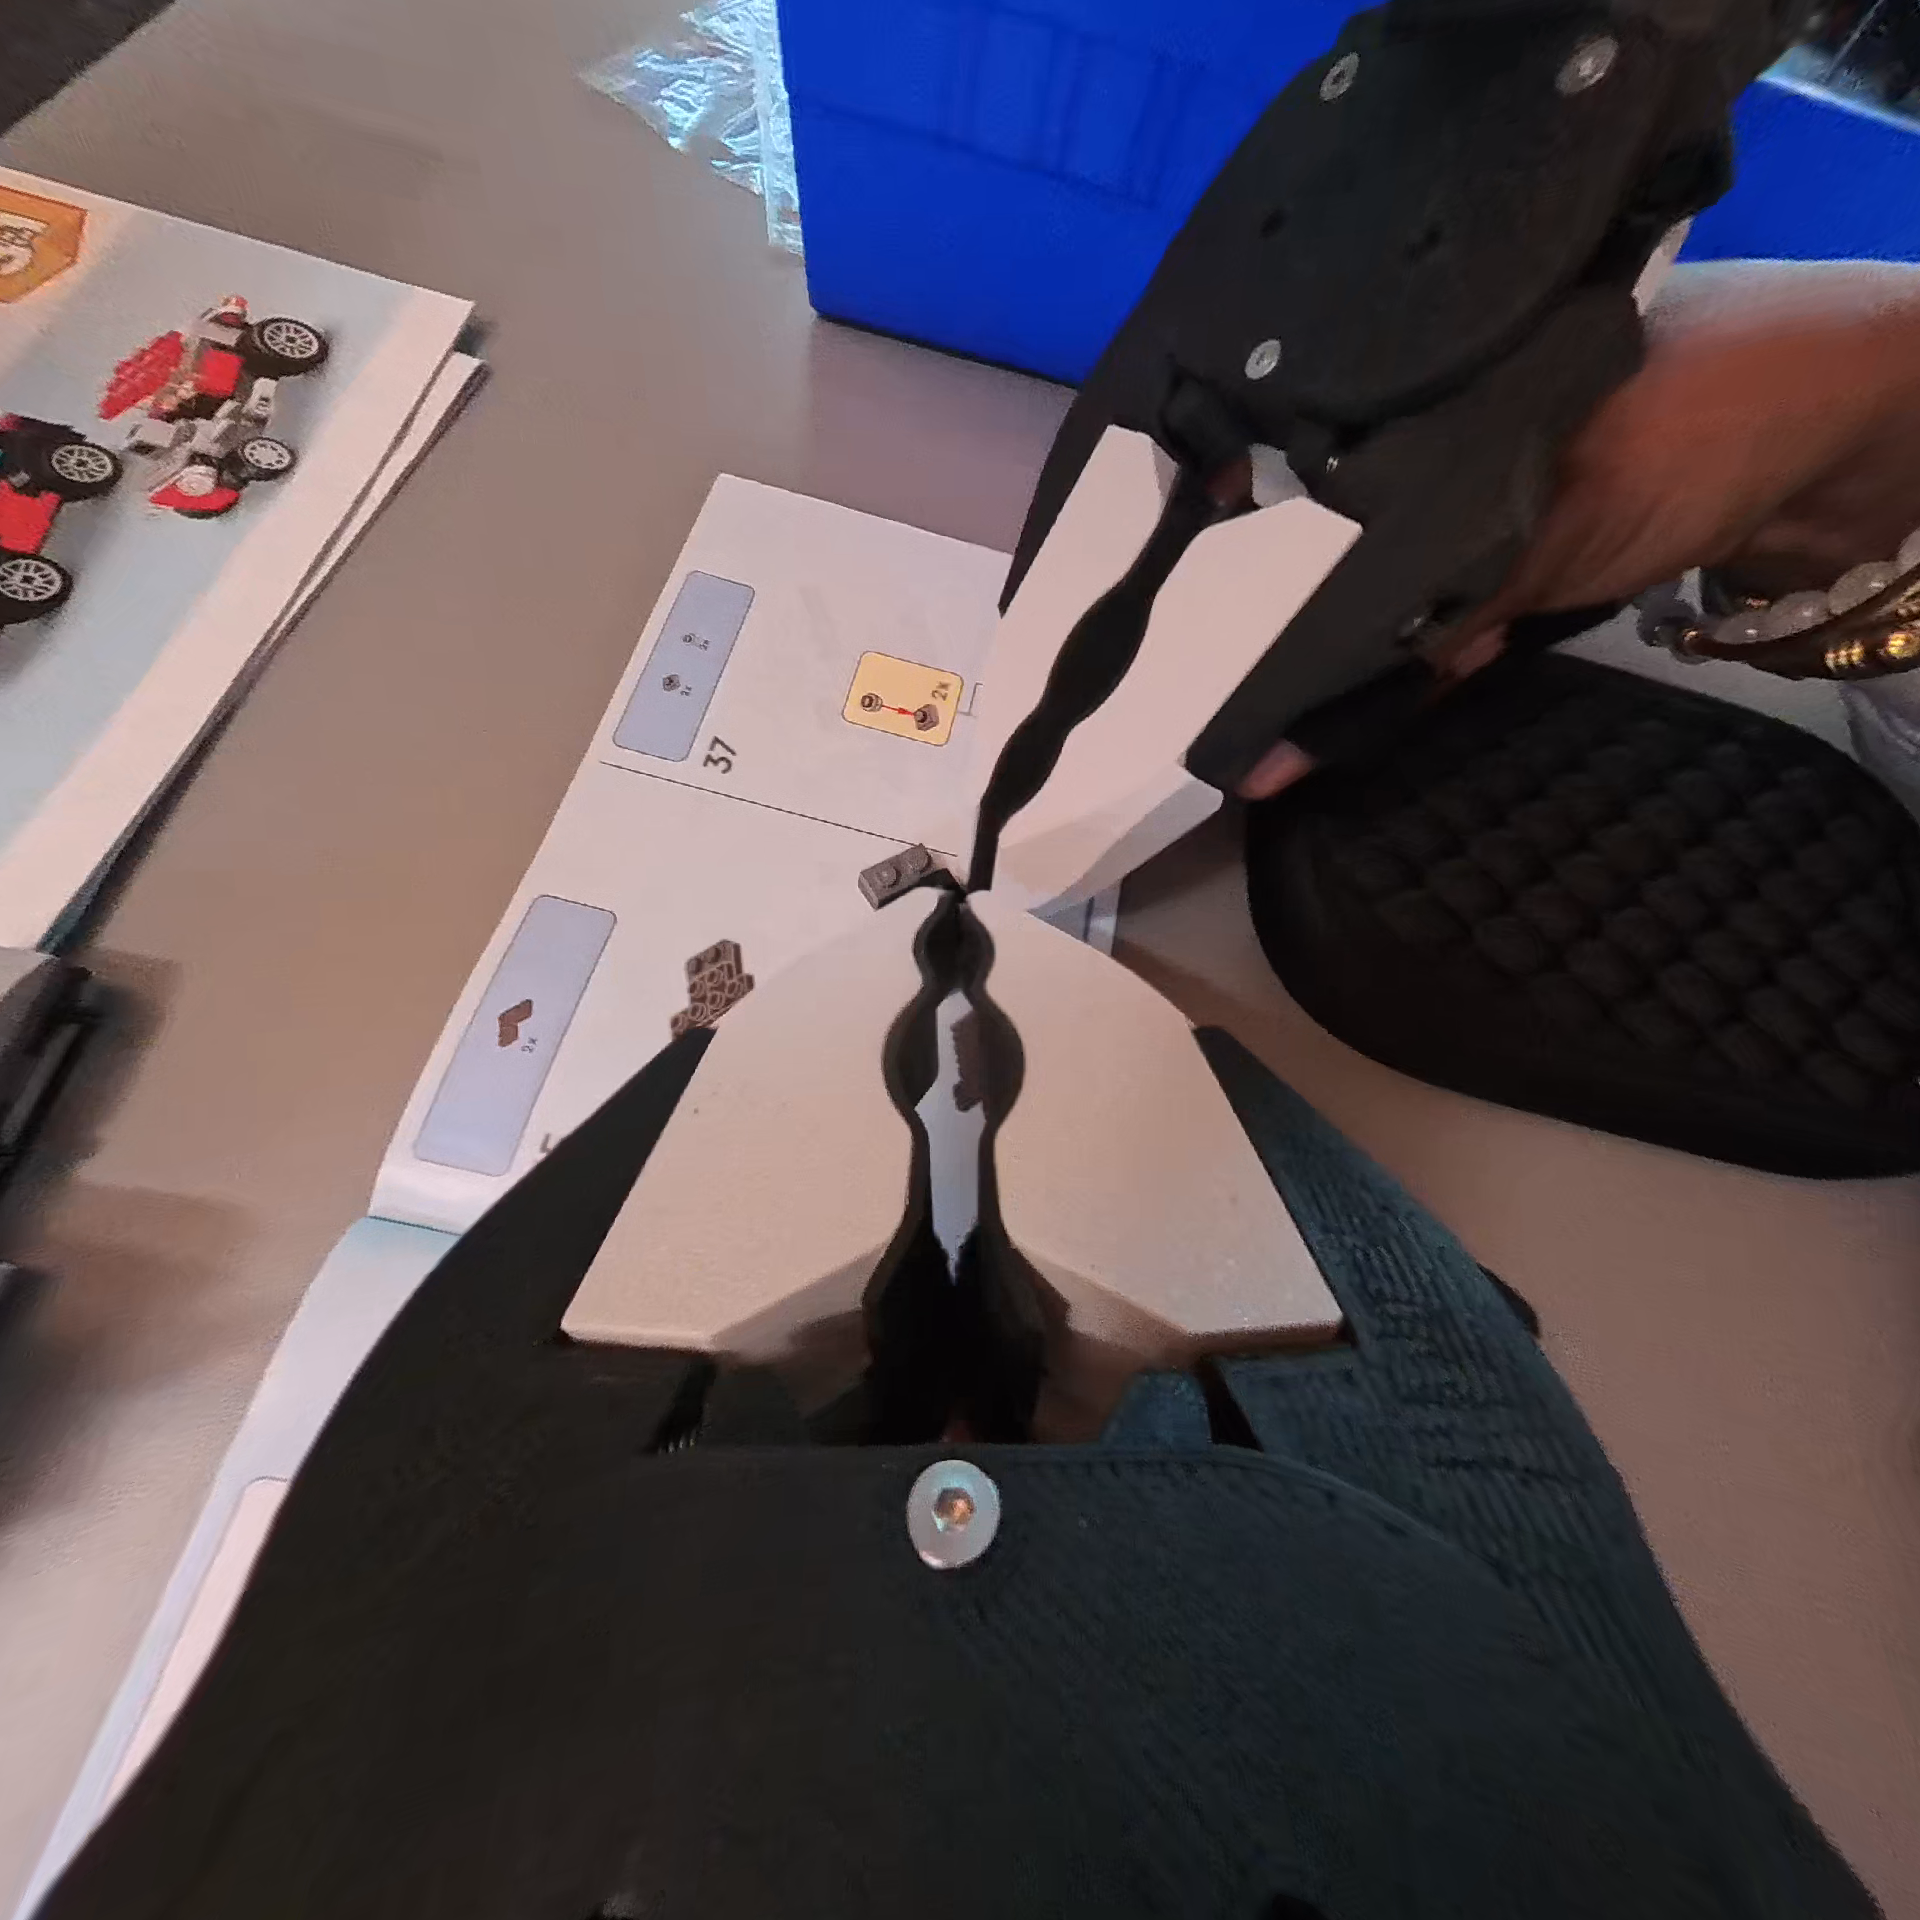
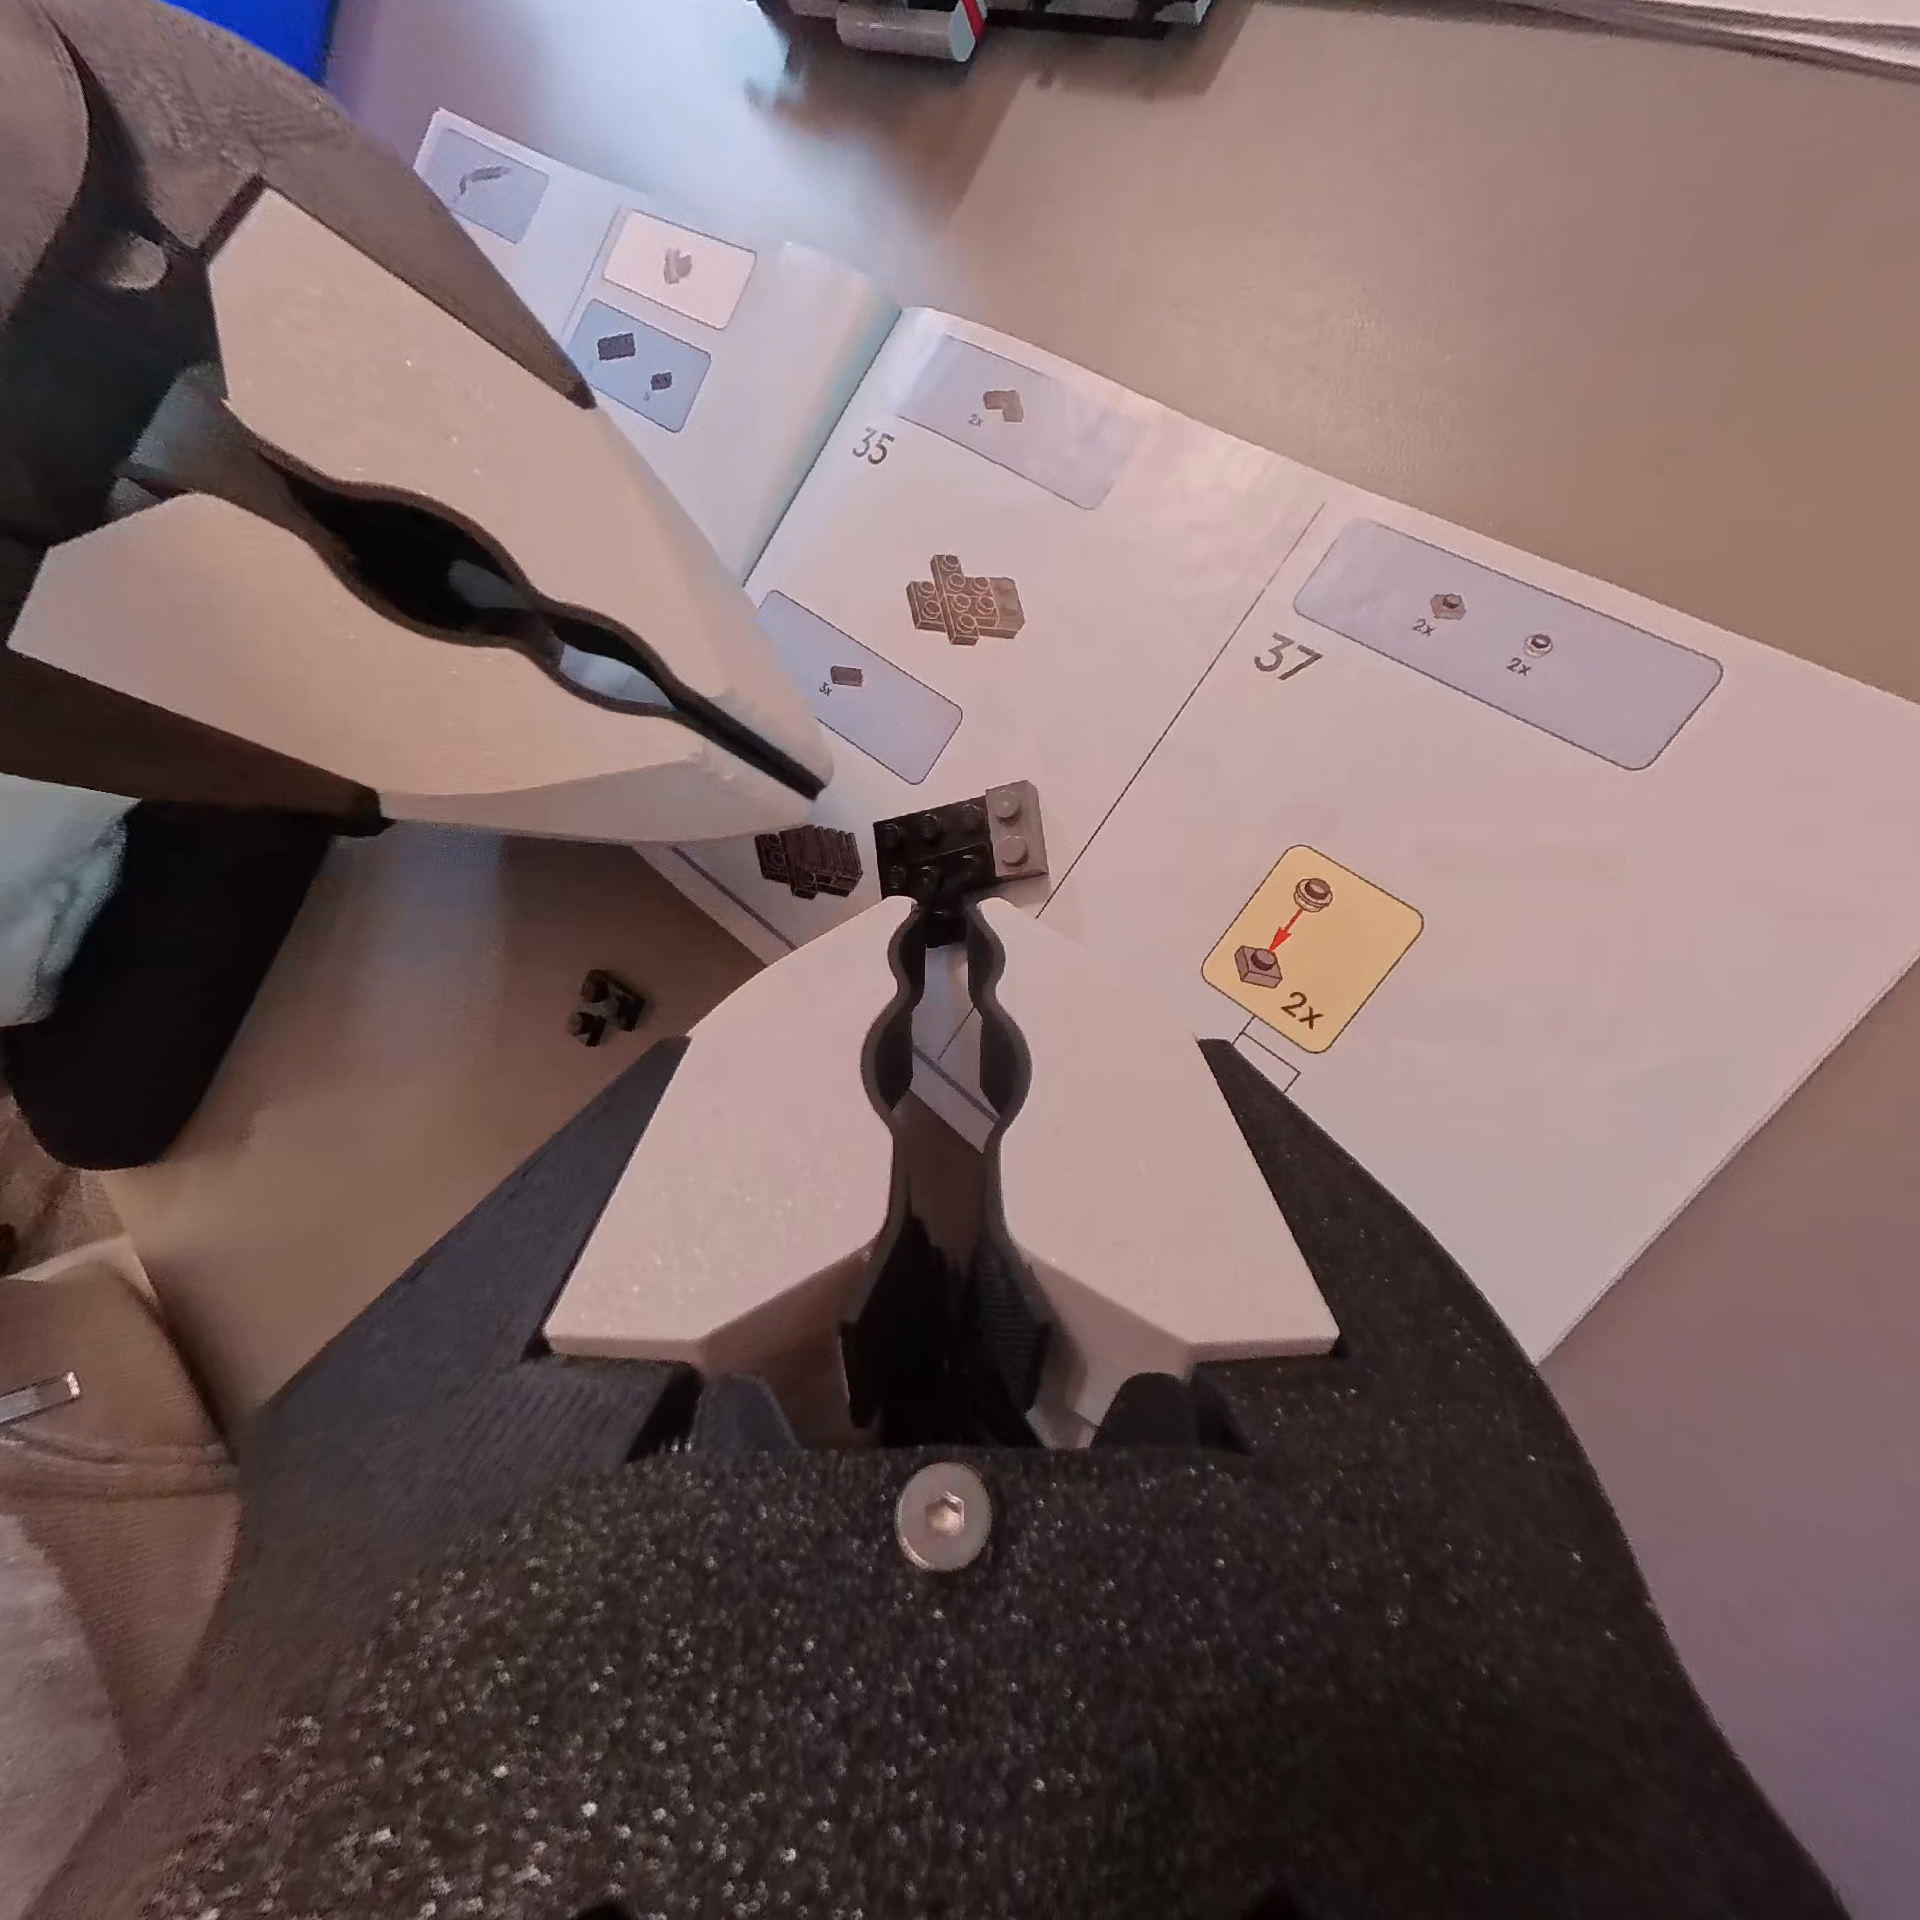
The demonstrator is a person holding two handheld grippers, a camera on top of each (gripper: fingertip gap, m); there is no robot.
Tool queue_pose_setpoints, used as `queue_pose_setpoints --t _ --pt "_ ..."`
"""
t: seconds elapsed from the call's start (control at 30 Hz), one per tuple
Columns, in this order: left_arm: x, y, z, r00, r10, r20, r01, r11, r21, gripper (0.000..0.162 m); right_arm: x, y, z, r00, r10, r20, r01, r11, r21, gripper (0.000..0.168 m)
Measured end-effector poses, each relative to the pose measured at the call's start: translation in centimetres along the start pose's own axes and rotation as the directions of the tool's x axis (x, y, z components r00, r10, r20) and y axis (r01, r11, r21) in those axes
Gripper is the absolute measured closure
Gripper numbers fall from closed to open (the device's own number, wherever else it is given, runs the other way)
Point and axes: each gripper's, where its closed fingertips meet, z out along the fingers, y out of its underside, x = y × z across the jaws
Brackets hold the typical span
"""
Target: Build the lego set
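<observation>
My right gripper (image 2: pixel 940 914) is shut on the edge of a small black-and-grey Lego assembly (image 2: pixel 961 842) and holds it just over the open instruction booklet (image 2: pixel 1507 883). My left gripper (image 2: pixel 816 781) comes in from the left, shut and empty, with its tips a little left of and above the assembly. In the left wrist view, the left gripper (image 1: pixel 956 914) almost touches the right gripper's tips (image 1: pixel 977 883). The assembly's grey plate (image 1: pixel 896 873) shows just to their left, over the booklet (image 1: pixel 790 665). A loose black piece (image 2: pixel 608 1008) lies on the table.
A blue bin (image 1: pixel 987 177) and a clear plastic bag (image 1: pixel 707 104) stand at the back. More booklets (image 1: pixel 208 468) lie at the left, and a black quilted pad (image 1: pixel 1610 935) at the right. A hand (image 1: pixel 1714 468) holds the right gripper. A partly built model (image 2: pixel 987 16) sits beyond the booklet. Both grippers' tips are close together, under 4 cm apart. My right tips are roughly 8 centimetres from the loose black piece (image 2: pixel 608 1008).
</observation>
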Motion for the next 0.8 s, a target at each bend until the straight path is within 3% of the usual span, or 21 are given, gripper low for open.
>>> queue_pose_setpoints --t 0.23,0.57,0.8 --pt "-0.3 0.7 1.5 0.995 0.1 0.012 -0.097 0.984 -0.153 0.162 -0.1 -0.2 0.1 0.999 -0.031 -0.022 0.031 1.0 -0.002 0.16" --pt "-0.4 1.2 2.1 0.994 0.107 0.015 -0.103 0.979 -0.175 0.162 0.1 -0.2 0.3 0.998 -0.047 -0.031 0.047 0.999 -0.006 0.16" --pt "-0.5 1.2 2.2 0.999 0.036 -0.014 -0.038 0.983 -0.179 0.162 0.1 -0.3 0.2 0.997 -0.063 -0.04 0.063 0.998 -0.001 0.16"
